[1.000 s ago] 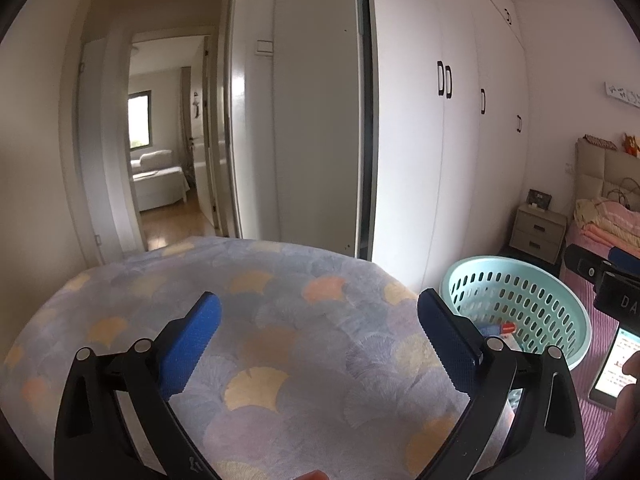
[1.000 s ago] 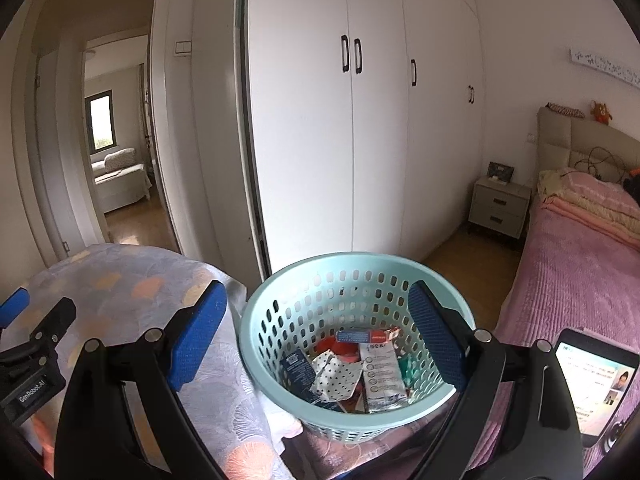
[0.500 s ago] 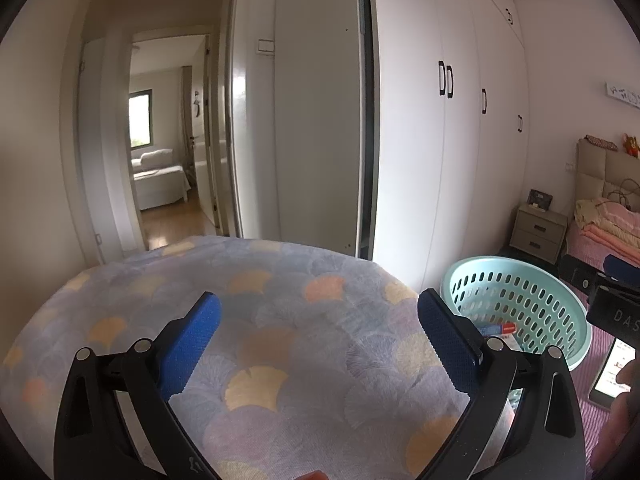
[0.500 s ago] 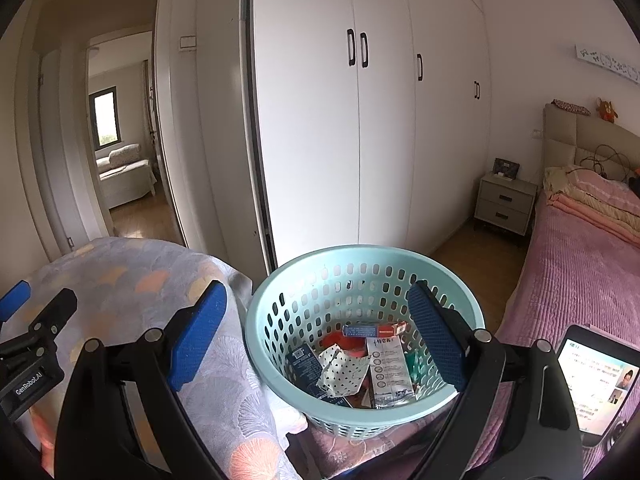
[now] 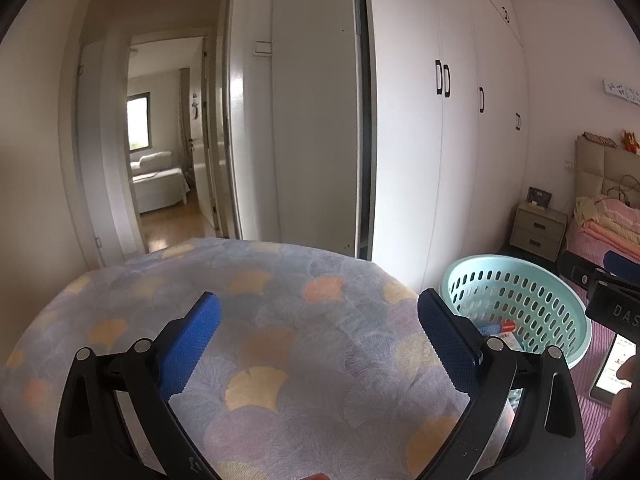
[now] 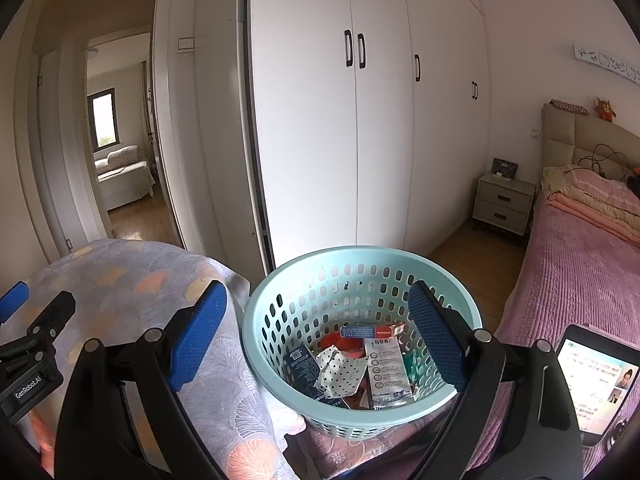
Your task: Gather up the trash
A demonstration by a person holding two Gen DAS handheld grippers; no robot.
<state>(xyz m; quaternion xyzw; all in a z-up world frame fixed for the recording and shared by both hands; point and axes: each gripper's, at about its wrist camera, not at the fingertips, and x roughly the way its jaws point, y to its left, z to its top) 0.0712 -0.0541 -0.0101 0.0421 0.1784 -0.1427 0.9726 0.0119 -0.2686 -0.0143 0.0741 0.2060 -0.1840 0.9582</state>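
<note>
A light teal perforated basket (image 6: 280,312) stands beside the table and holds several wrappers and small boxes (image 6: 360,360). It also shows at the right of the left wrist view (image 5: 568,312). My right gripper (image 6: 316,332) is open and empty, hovering just above and in front of the basket. My left gripper (image 5: 318,336) is open and empty above the table with the patterned cloth (image 5: 280,300). No trash shows on the cloth.
White wardrobes (image 6: 360,140) stand behind the basket. A pink bed (image 6: 580,272) and a nightstand (image 6: 504,204) are at the right. A phone (image 6: 596,380) lies at the lower right. An open doorway (image 5: 164,152) leads to another room.
My right gripper has drifted slightly back and up, so the basket sits a little lower and further. The left gripper has barely moved. Both stay open.
</note>
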